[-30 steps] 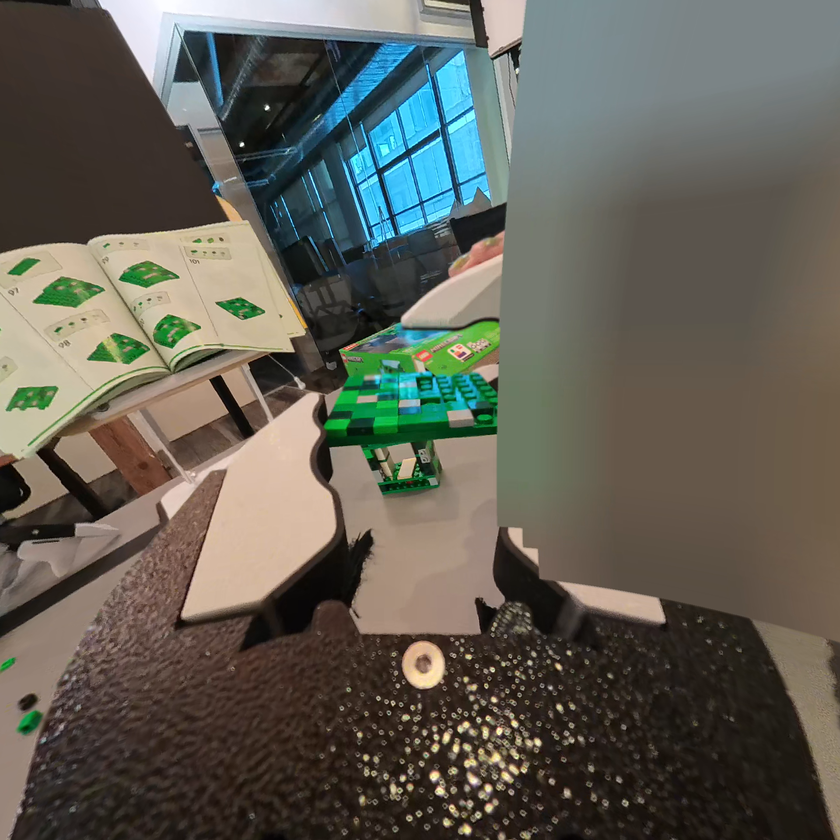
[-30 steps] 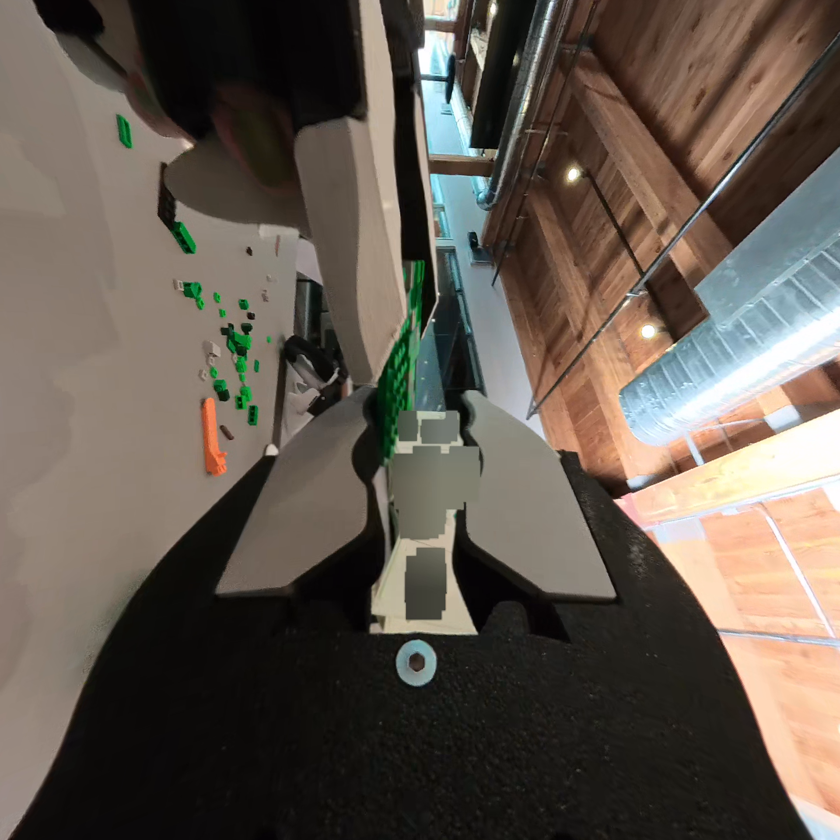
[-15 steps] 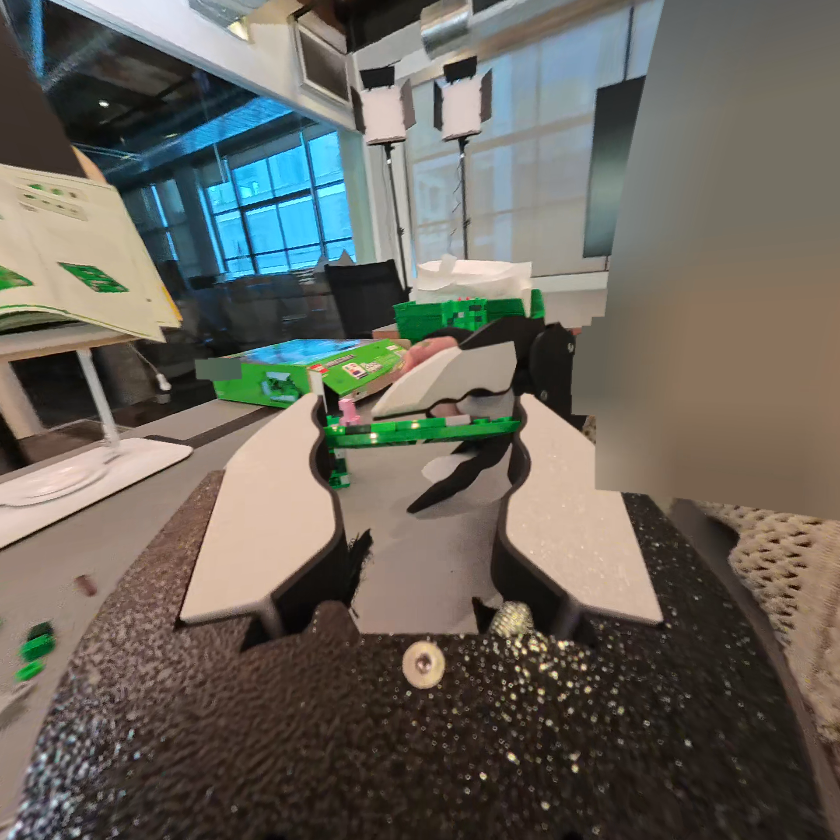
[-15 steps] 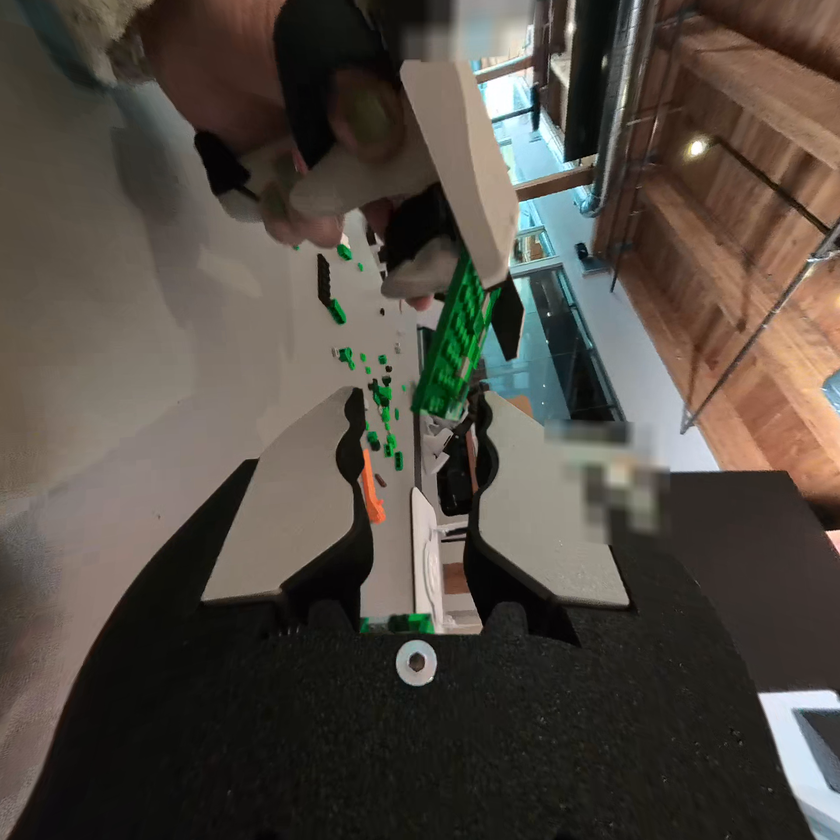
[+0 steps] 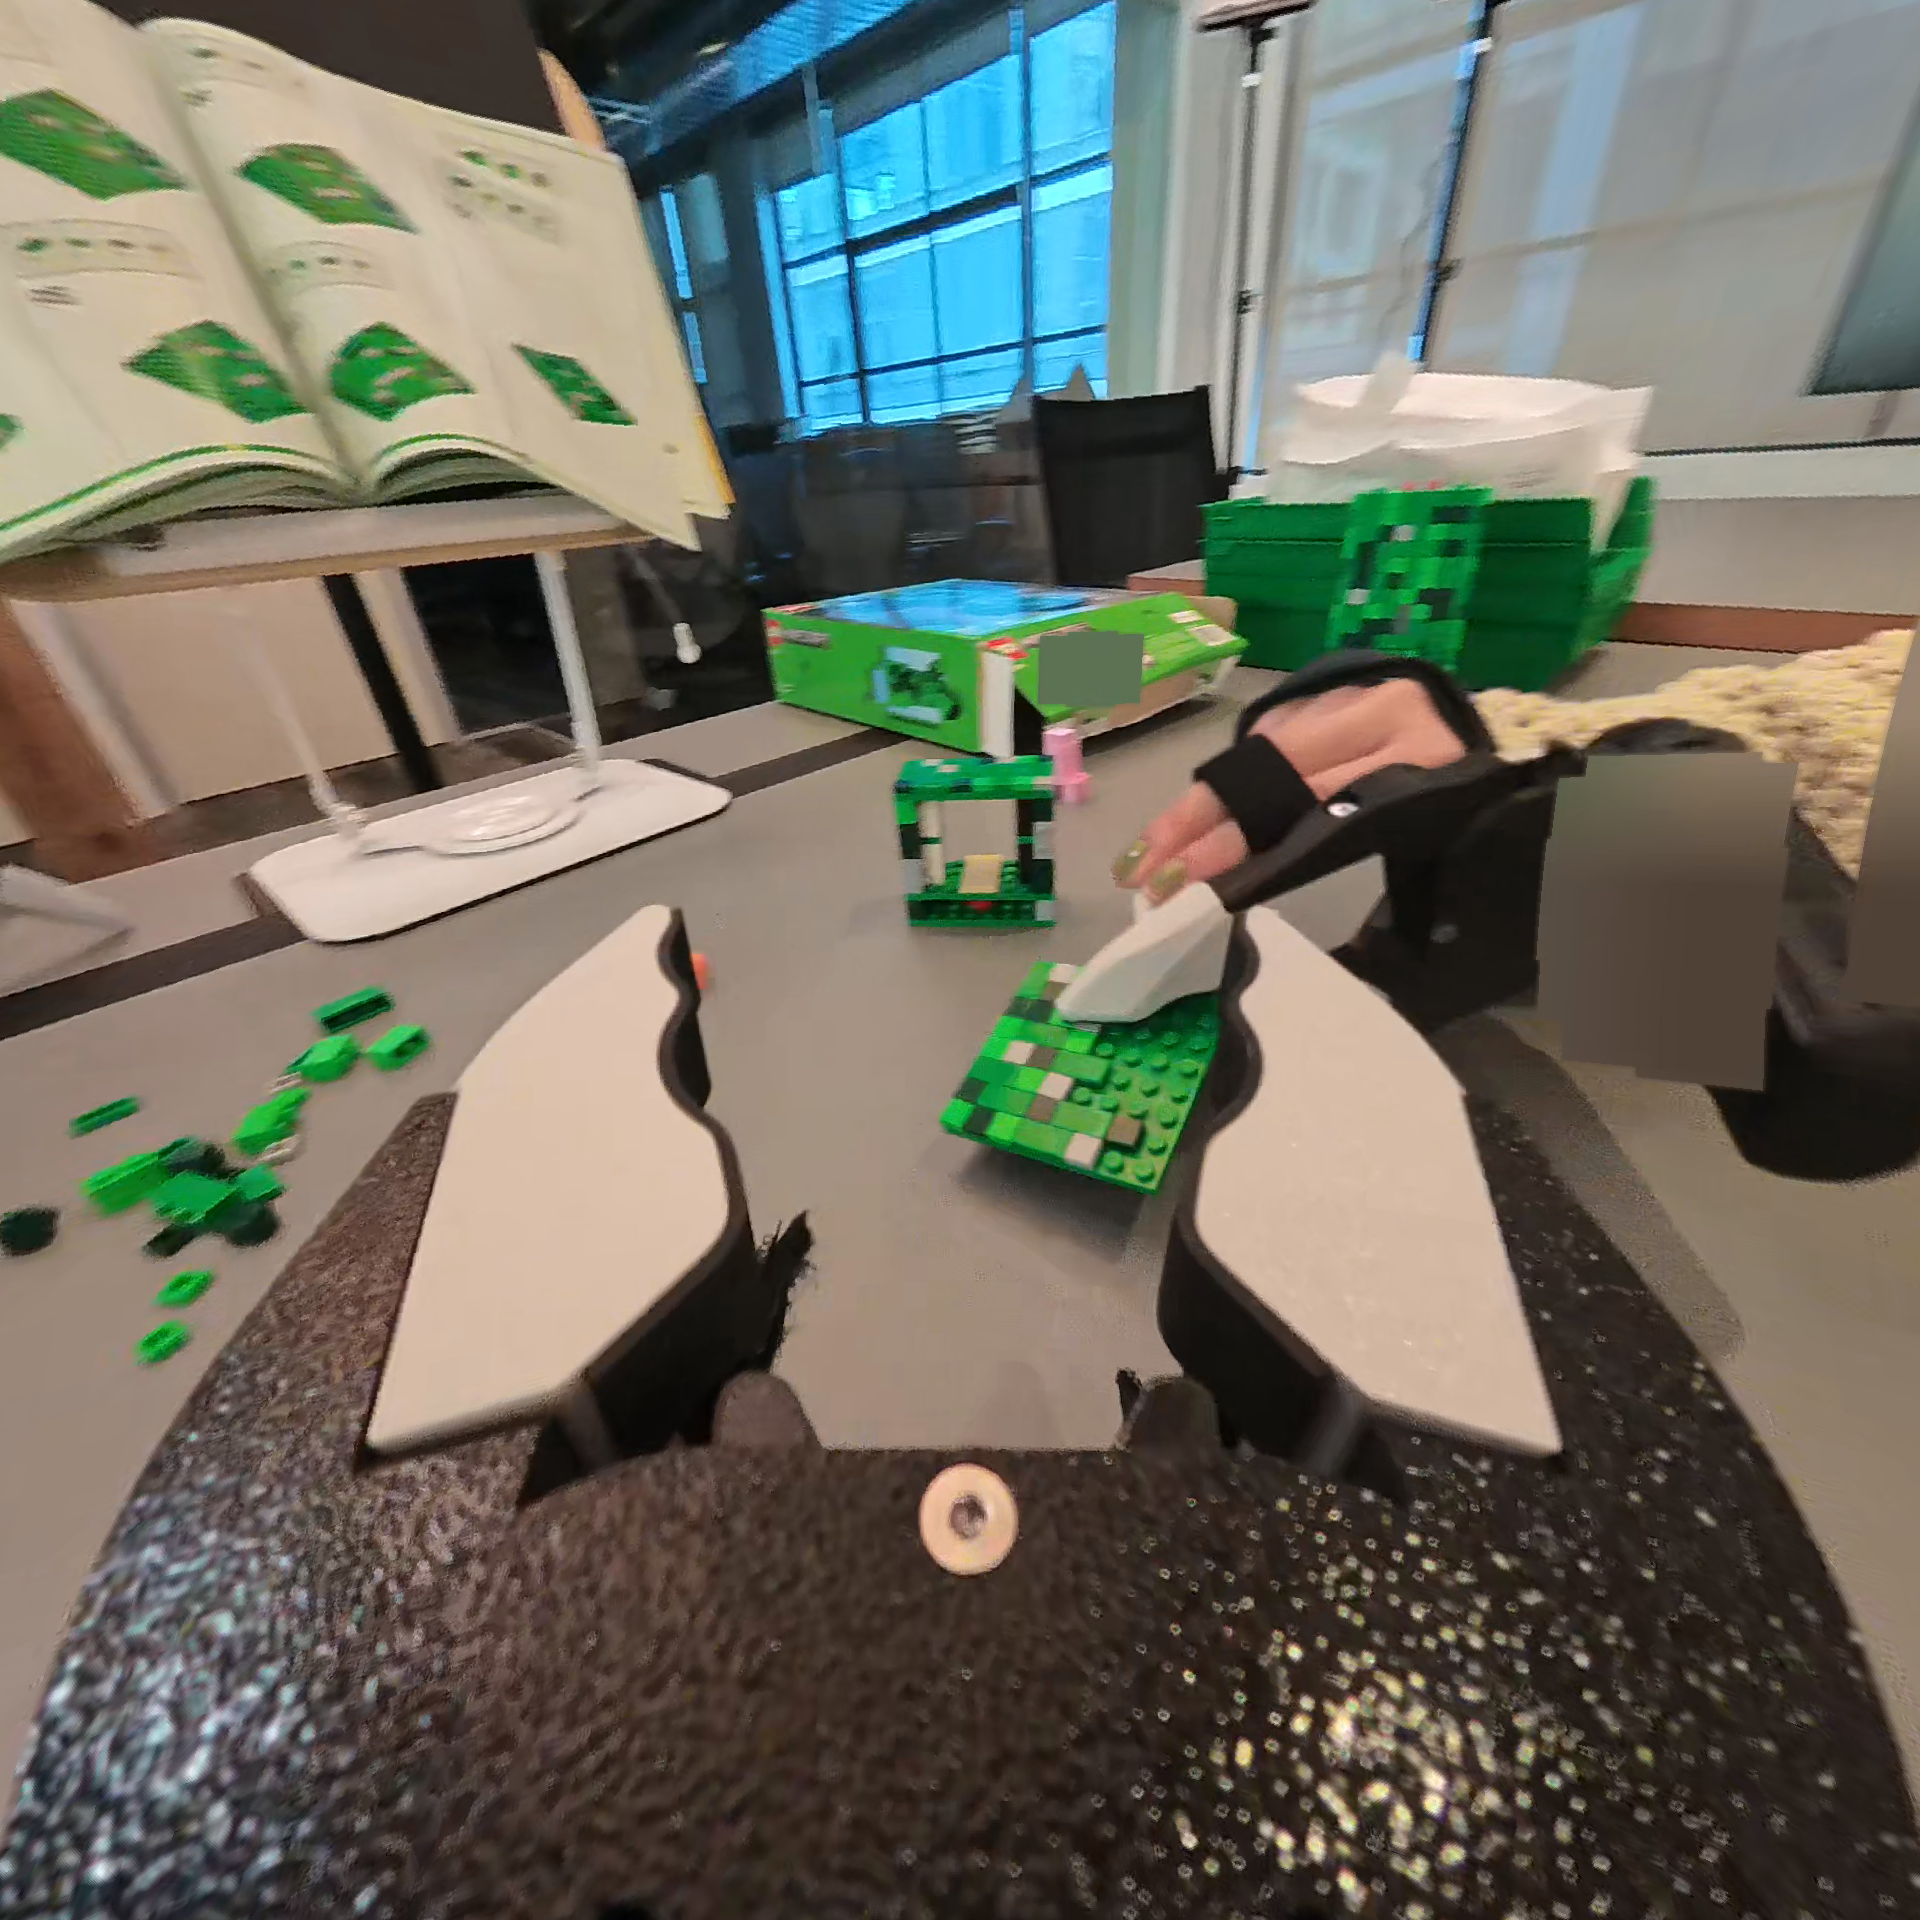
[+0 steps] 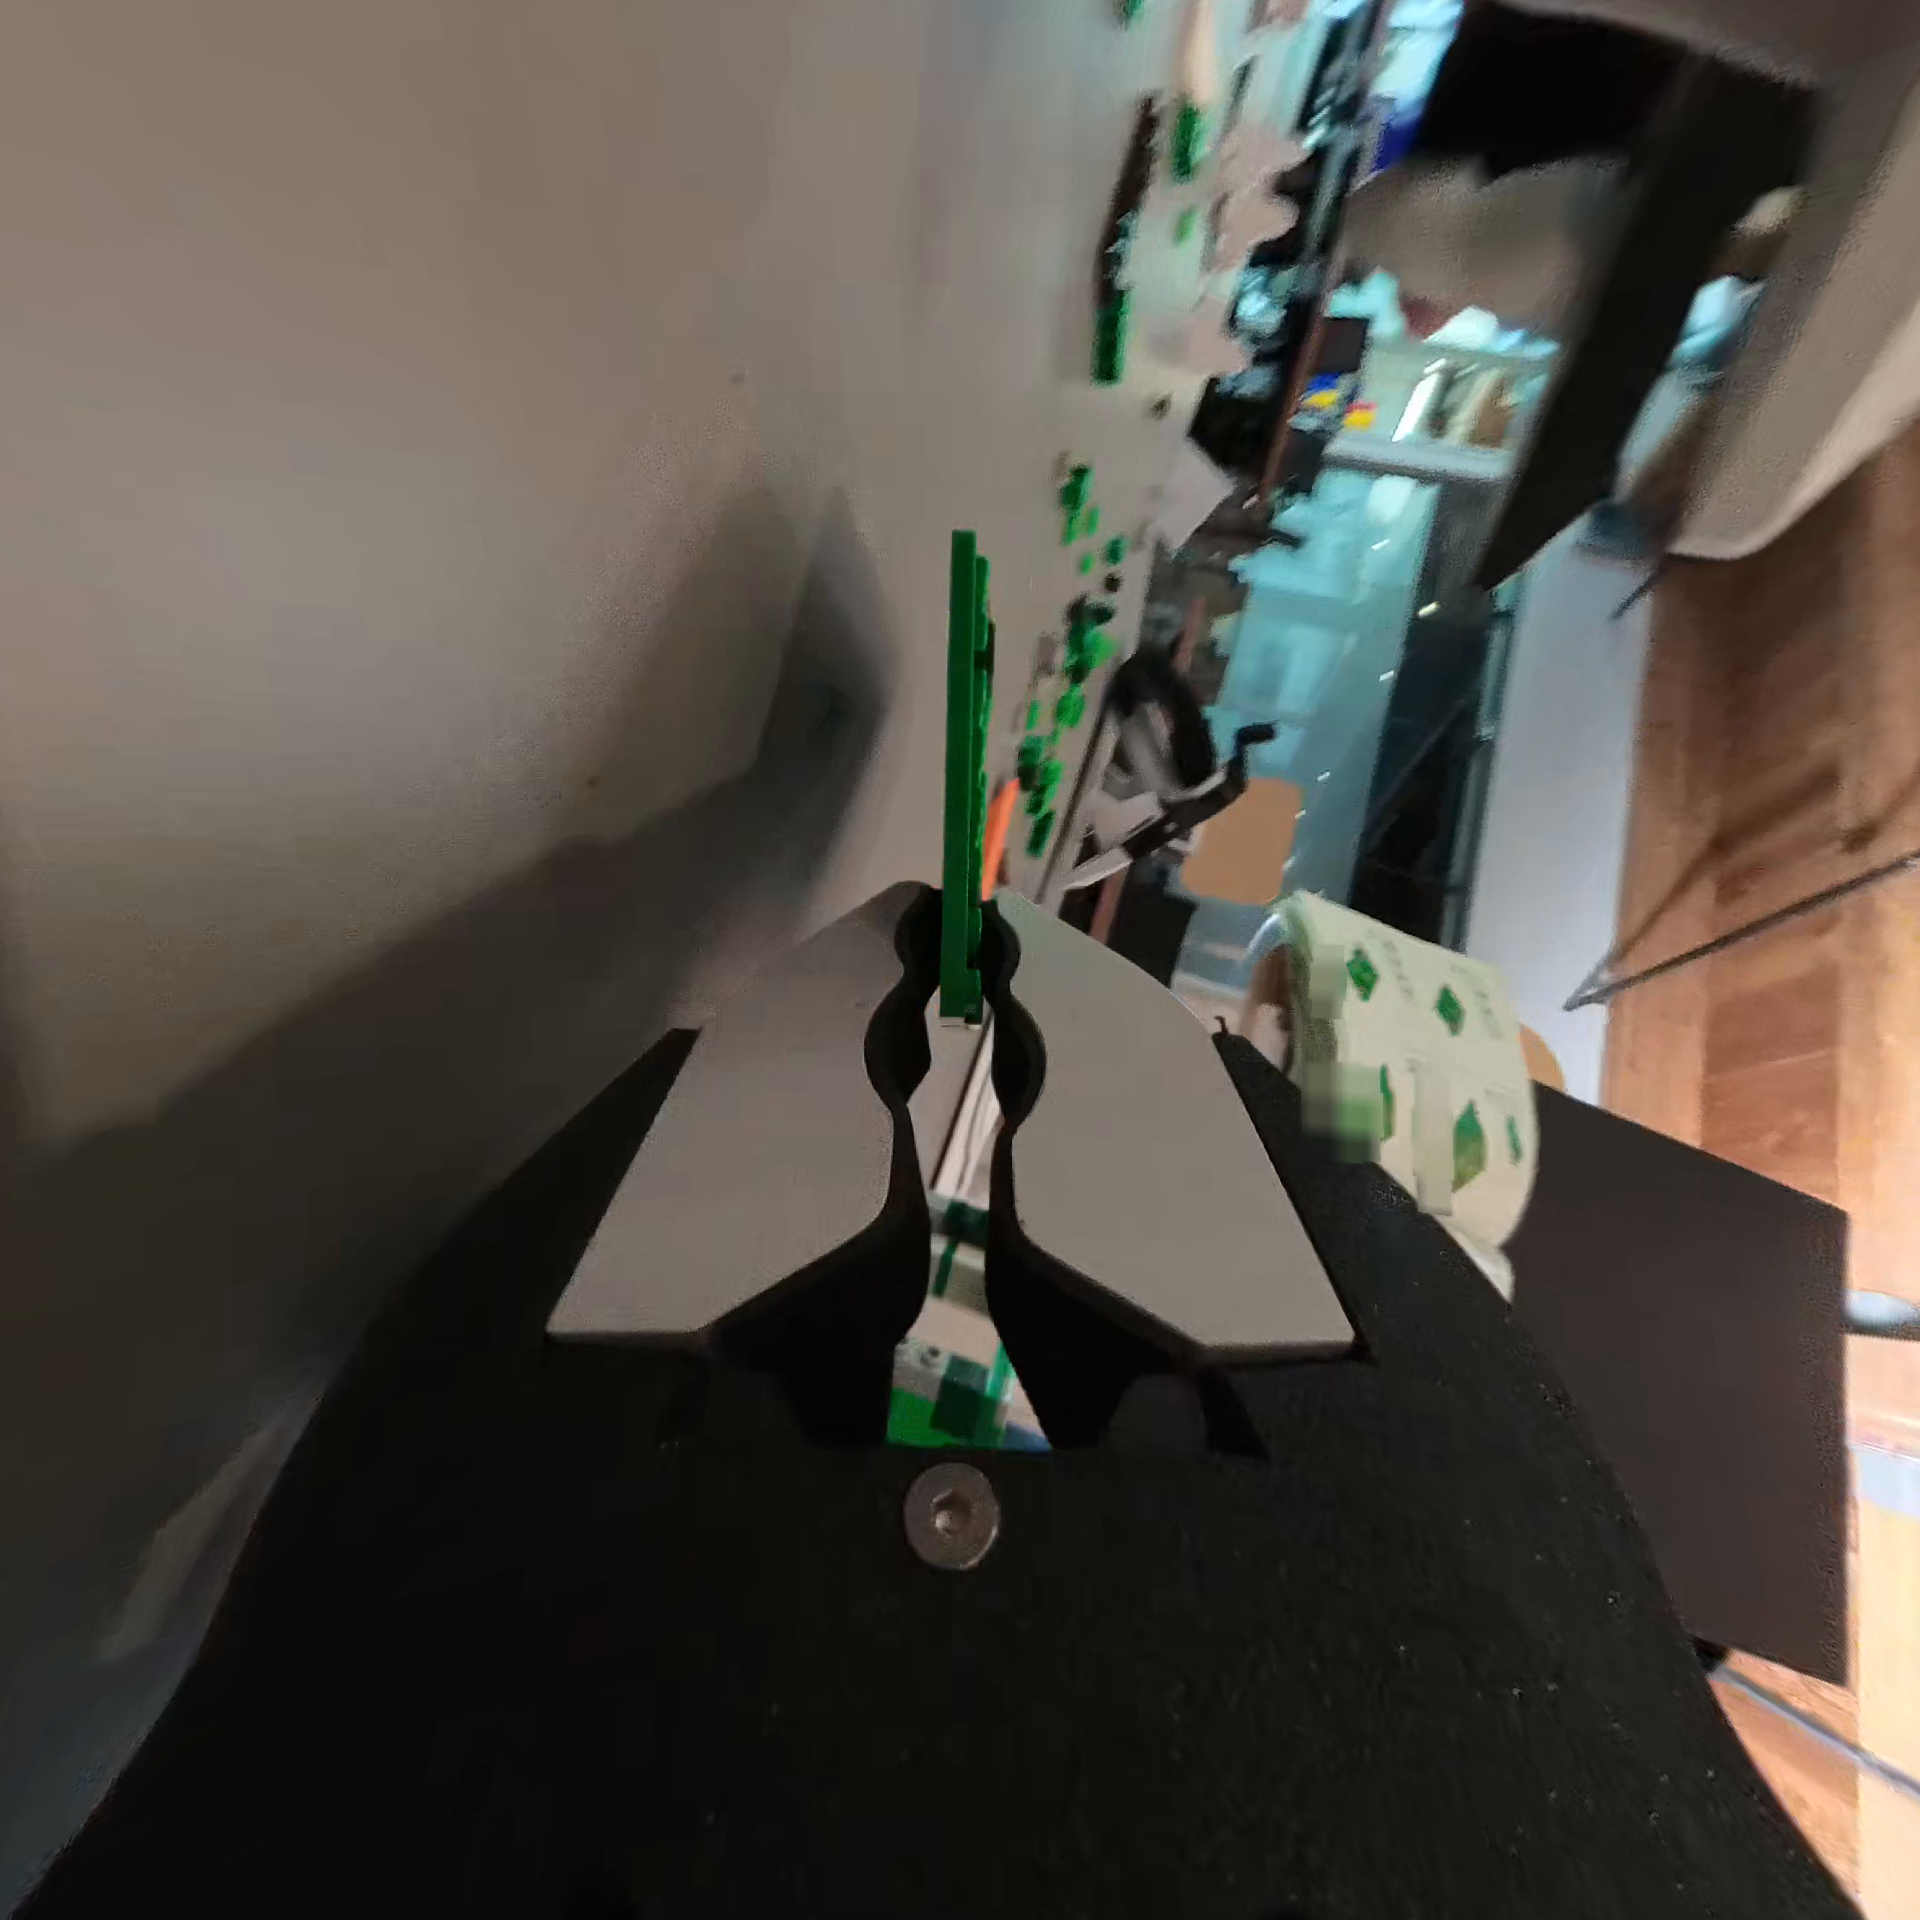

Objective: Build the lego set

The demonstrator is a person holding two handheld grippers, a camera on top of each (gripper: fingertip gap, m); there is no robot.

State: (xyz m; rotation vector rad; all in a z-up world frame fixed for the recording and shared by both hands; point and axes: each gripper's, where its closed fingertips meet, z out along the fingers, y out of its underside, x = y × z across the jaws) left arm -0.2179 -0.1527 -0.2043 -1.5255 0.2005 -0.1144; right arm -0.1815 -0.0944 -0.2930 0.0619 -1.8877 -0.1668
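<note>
Plates: we count one green plate [image 5: 1091, 1091], pinched by our right gripper [image 6: 961, 935].
Left gripper [image 5: 956, 997]: fingers spread, empty.
Frames: one [image 5: 977, 847].
Bench [image 5: 831, 997]: grey, loose bricks [image 5: 197, 1164] scattered.

Your left gripper [image 5: 966, 997] has a rough, pebbled black body that glints in the light, matt pale-grey fingers [image 5: 582, 1174] and a bright metal screw [image 5: 968, 1517] at its base. The right gripper [image 6: 958, 925] looks finer-grained, black and dull. The green plate [image 5: 1086, 1081] is glossy studded plastic; so are the loose bricks [image 5: 197, 1174] near the table's left edge. The table [image 5: 852, 1039] itself is smooth, matt grey. The instruction book [image 5: 312, 281] is lightly sheened paper, the box [image 5: 935, 665] glossy printed cardboard. Your sleeve [image 5: 1704, 696] is nubbly cream knit.
</note>
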